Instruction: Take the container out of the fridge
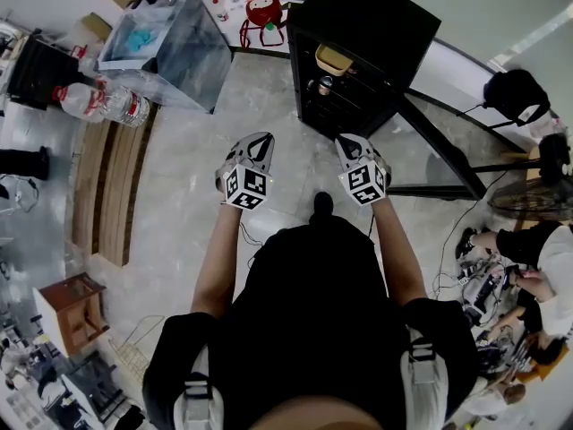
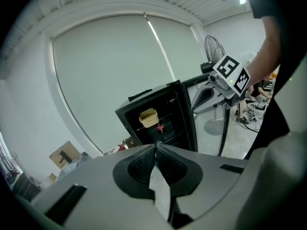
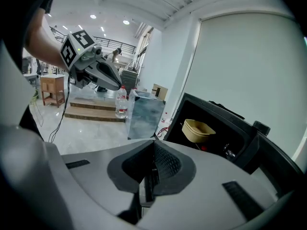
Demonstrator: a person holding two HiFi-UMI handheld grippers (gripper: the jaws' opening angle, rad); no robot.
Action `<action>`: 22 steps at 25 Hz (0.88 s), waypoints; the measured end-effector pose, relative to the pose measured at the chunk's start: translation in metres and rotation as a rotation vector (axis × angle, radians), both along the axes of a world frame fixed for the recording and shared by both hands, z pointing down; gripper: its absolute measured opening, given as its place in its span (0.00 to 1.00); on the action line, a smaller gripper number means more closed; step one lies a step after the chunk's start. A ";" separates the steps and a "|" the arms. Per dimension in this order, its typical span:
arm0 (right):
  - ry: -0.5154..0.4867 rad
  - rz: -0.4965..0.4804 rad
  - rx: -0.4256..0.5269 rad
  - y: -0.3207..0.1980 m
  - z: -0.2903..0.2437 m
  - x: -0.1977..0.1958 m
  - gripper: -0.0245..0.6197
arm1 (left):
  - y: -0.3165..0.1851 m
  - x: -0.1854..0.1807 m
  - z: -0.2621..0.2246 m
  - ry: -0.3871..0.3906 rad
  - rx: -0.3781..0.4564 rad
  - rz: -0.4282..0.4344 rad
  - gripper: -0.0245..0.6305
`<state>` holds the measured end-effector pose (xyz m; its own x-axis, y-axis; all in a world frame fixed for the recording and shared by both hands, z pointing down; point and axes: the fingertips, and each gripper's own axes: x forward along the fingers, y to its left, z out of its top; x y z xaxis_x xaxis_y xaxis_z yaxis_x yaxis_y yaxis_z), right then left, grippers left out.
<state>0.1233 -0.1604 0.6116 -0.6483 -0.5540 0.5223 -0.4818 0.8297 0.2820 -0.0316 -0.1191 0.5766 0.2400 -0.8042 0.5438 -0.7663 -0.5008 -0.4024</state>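
A black fridge (image 1: 358, 43) stands open ahead of me, its glass door (image 1: 448, 150) swung out to the right. A beige container (image 1: 333, 58) sits on its top shelf, also seen as container (image 2: 147, 117) and container (image 3: 197, 130). A can (image 1: 324, 85) stands on the shelf below. My left gripper (image 1: 260, 146) and right gripper (image 1: 347, 146) hang side by side in front of the fridge, short of it. Both are shut with nothing between the jaws: left gripper (image 2: 156, 145), right gripper (image 3: 153, 143).
A clear plastic box (image 1: 170, 47) and water bottles (image 1: 98, 101) lie to the left by a low wooden platform (image 1: 112, 191). A wooden stool (image 1: 67, 307) is at lower left. People and cables (image 1: 515, 267) are at the right, near a fan (image 1: 528, 195).
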 end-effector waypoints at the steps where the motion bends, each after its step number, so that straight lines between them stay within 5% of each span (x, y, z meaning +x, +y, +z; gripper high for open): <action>1: 0.001 -0.009 -0.001 -0.004 0.001 0.001 0.04 | -0.003 0.002 0.000 0.000 0.000 -0.006 0.07; 22: 0.007 -0.148 -0.015 -0.045 0.013 0.010 0.04 | -0.037 0.038 0.009 -0.011 -0.019 -0.082 0.07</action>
<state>0.1337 -0.2058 0.6246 -0.7182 -0.4452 0.5348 -0.3522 0.8954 0.2724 0.0061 -0.1557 0.5856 0.1674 -0.8104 0.5615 -0.8005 -0.4442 -0.4024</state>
